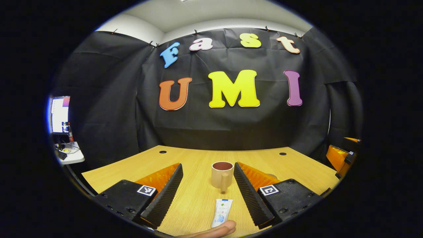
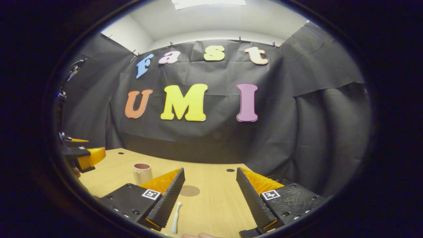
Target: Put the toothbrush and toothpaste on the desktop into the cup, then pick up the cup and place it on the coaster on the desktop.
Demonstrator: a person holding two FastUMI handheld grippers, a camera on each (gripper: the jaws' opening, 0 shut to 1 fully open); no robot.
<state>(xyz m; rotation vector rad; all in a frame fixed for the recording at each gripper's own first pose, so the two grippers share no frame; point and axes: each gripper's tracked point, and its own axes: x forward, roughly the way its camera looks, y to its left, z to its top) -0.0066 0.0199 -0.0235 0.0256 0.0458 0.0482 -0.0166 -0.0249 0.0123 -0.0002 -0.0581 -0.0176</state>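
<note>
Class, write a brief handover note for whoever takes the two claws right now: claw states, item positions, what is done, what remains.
Left claw: open, empty, facing the beige handled cup, white toothpaste tube lying between its fingers on the wooden desktop.
Right claw: open, empty; pale toothbrush lies by its left finger, round brown coaster ahead.
Done: nothing.
Left: toothbrush and tube into cup, cup onto coaster.

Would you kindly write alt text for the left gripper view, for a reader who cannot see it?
The left gripper hovers with jaws open above a wooden desk, a toothpaste tube lying flat between them. Just beyond the tube stands an empty cup, handle toward the camera. A fingertip shows at the bottom edge, and the right gripper at the far right.
</note>
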